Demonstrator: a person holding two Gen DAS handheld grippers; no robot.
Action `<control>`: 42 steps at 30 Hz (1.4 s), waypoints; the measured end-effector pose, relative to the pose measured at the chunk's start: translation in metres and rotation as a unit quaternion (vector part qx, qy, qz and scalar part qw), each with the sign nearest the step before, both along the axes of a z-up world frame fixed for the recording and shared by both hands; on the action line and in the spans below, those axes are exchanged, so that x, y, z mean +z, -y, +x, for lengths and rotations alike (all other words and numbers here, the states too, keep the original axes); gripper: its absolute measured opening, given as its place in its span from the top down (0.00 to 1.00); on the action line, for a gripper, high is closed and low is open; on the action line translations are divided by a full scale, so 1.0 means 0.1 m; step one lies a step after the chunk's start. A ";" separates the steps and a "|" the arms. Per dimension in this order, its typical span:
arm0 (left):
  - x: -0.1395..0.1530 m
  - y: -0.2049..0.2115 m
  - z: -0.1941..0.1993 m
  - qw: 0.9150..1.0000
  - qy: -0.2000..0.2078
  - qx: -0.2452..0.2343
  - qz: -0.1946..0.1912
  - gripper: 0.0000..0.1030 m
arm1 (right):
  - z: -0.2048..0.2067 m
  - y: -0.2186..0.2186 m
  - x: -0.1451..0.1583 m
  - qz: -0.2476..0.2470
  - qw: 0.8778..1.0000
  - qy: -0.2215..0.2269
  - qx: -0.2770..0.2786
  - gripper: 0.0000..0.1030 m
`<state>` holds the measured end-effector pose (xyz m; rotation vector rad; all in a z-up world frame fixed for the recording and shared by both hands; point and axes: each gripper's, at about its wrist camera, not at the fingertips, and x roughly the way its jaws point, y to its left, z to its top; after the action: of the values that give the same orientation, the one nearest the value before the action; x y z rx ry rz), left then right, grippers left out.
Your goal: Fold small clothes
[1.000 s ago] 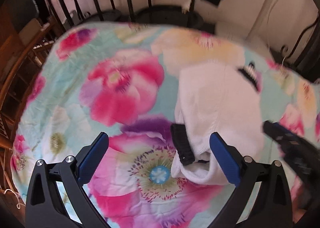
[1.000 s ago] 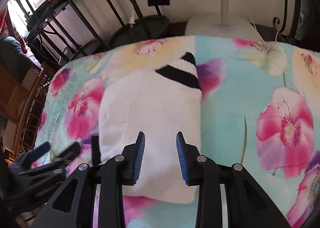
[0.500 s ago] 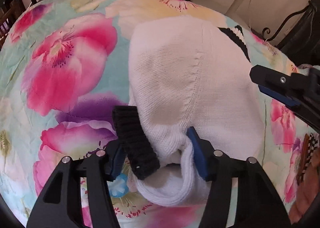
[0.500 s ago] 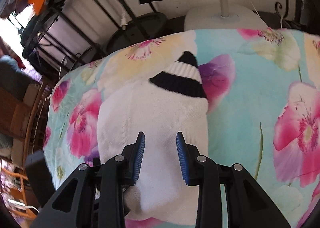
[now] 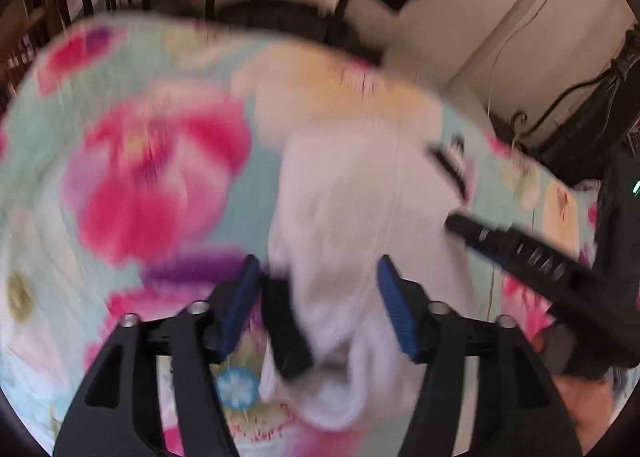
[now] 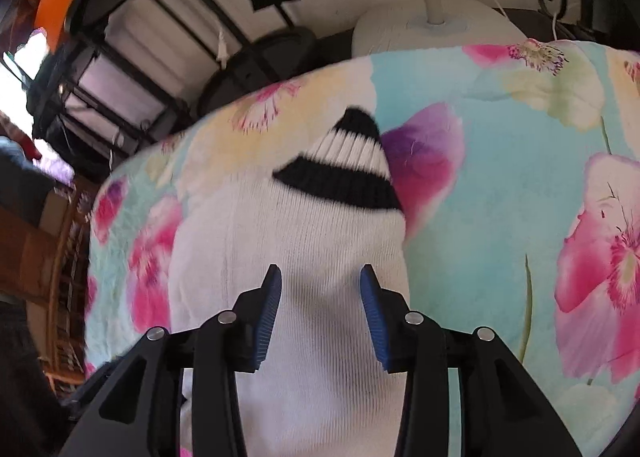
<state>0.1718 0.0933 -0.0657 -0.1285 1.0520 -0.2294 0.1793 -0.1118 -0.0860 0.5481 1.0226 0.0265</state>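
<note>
On the floral blanket, a white knitted garment is laid out flat, and every place below is given relative to it. A black-and-white striped cuff is seen at the garment's far end in the right wrist view, pointing toward the blanket's far edge. A second, all-black ribbed cuff is seen at the garment's near end in the left wrist view (that picture is blurred, so fine detail is lost).

The left gripper is set over the garment's near end, with the black cuff and a bunched white fold between its blue pads. Its jaws have just been opening after a closing movement, and a gap is seen beside each pad, so the cloth is not judged to be pinched; firm contact cannot be confirmed through the blur.

The right gripper is held just above the garment's middle, its jaws partly apart and just lately opened further. White knit is seen between and beneath the pads, but nothing is gripped. In the left wrist view, the right gripper is seen reaching over the garment's right edge.

Beyond the garment's far end, a white lamp base is seen past the blanket's edge.
</note>
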 end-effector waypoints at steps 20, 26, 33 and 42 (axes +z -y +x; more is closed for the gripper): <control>-0.56 0.07 0.53 0.998 -0.044 0.035 0.035 0.11 | 0.29 0.05 -0.15 0.007 0.999 -0.029 0.010 0.59; -0.29 0.14 0.22 0.996 -0.015 0.010 0.088 0.11 | 0.00 -0.01 0.05 0.023 0.999 -0.028 0.006 0.59; -0.49 0.06 -0.19 0.985 -0.034 -0.024 0.167 0.08 | -0.48 -0.10 -0.10 -0.024 0.996 -0.086 0.022 0.48; -0.11 0.05 -0.55 0.981 0.009 -0.015 0.191 0.09 | -0.89 -0.19 0.05 -0.045 0.991 -0.112 0.057 0.30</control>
<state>0.1169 0.0879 -0.0770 0.2362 1.0630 -0.0518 0.0903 -0.0923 -0.0812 0.4149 1.2669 0.0199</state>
